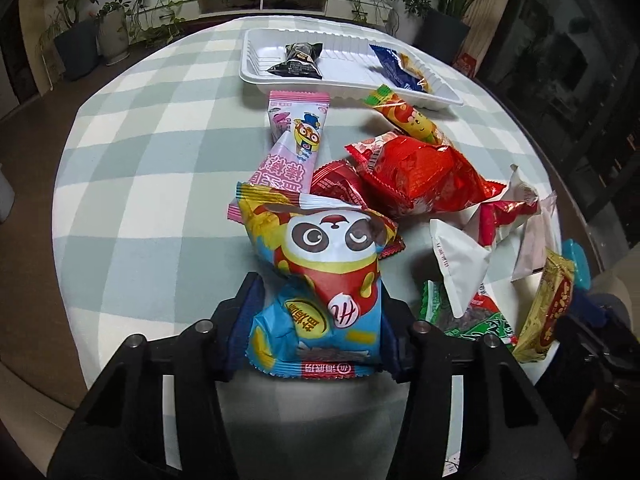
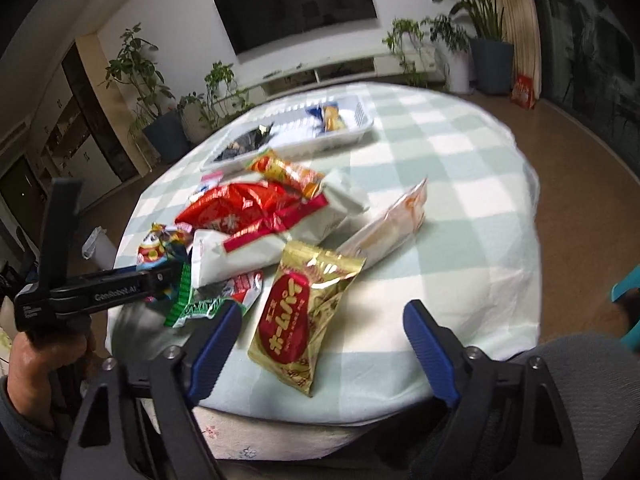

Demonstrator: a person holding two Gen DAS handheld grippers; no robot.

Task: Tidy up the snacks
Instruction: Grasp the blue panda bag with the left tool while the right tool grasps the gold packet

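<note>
The left gripper [image 1: 320, 316] is clamped on the panda packet [image 1: 320, 276], seemingly mid-pick, with the tray [image 1: 256, 72] far ahead needing a forward carry, while the right gripper [image 2: 320, 344] gapes empty over the gold packet [image 2: 304, 320].

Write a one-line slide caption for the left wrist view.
Left claw shut on panda snack packet, white tray beyond the pile.
</note>
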